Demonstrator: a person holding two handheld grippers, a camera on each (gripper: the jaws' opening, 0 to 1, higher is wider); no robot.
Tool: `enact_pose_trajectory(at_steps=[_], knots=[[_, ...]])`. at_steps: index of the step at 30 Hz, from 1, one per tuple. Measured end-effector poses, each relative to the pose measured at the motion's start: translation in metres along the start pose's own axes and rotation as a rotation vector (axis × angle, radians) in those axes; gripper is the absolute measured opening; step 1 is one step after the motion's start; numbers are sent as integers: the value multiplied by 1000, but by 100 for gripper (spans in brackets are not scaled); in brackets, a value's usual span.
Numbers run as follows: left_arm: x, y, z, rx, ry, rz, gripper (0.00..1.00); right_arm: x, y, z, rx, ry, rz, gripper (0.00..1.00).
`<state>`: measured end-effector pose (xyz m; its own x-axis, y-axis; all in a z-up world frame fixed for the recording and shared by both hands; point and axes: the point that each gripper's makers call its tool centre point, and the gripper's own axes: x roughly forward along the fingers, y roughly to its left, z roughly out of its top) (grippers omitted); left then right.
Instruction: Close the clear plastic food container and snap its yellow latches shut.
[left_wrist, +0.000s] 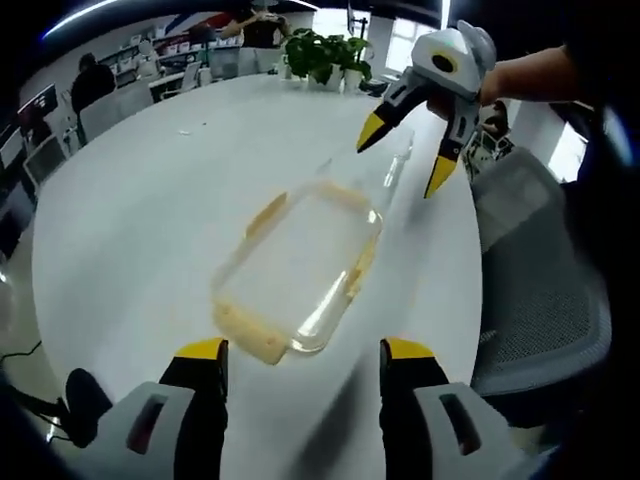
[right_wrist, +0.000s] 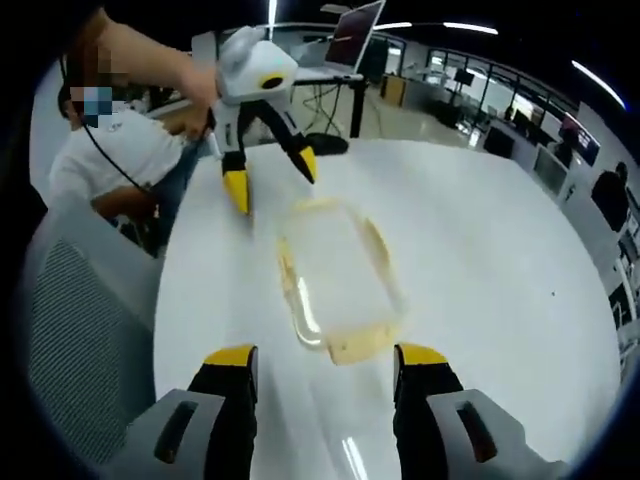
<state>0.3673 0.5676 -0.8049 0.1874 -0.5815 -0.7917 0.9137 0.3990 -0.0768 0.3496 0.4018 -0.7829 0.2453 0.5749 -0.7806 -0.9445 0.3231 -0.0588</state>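
The clear rectangular plastic food container (left_wrist: 300, 275) (right_wrist: 335, 280) lies flat near the middle of the round white counter (left_wrist: 150, 220) (right_wrist: 480, 260), between the two hand-held grippers. Pale yellow latches (left_wrist: 250, 335) (right_wrist: 355, 345) sit along its edges: one on each short end and one on each long side, as far as the blur allows. Whether the lid is fully seated cannot be determined.

In the left gripper view, the left hand-held gripper (left_wrist: 303, 352) stands just short of the container's near end, jaws wide apart, yellow tips clear of the plastic, nothing between them. The right hand-held gripper (left_wrist: 405, 160) hangs above the far end, held by a hand (left_wrist: 500, 80); its jaws are spread and empty.

In the right gripper view, the right hand-held gripper (right_wrist: 325, 358) has its jaws wide on either side of the near end latch, not touching it. The left hand-held gripper (right_wrist: 272, 185) is beyond the far end, jaws spread.

No object lies on the counter around the container. A grey mesh office chair (left_wrist: 540, 290) (right_wrist: 70, 340) stands at the counter's edge. A green potted plant (left_wrist: 325, 55) stands at the far rim in the left gripper view. A seated person in a white shirt (right_wrist: 115, 150) and an open laptop on a stand (right_wrist: 355, 40) are beyond the counter in the right gripper view.
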Motion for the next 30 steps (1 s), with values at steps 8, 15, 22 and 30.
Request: enact_pose_trajectory(at_steps=[8, 15, 22, 30], knots=[[6, 3, -5, 109, 65, -8, 61, 3, -5, 1, -7, 9, 8, 53], [6, 12, -2, 110, 71, 0, 61, 7, -7, 0, -25, 29, 12, 52], [5, 18, 0, 153, 84, 2, 60, 10, -11, 1, -25, 33, 15, 52], [7, 22, -6, 215, 135, 3, 60, 14, -14, 2, -45, 41, 23, 51]])
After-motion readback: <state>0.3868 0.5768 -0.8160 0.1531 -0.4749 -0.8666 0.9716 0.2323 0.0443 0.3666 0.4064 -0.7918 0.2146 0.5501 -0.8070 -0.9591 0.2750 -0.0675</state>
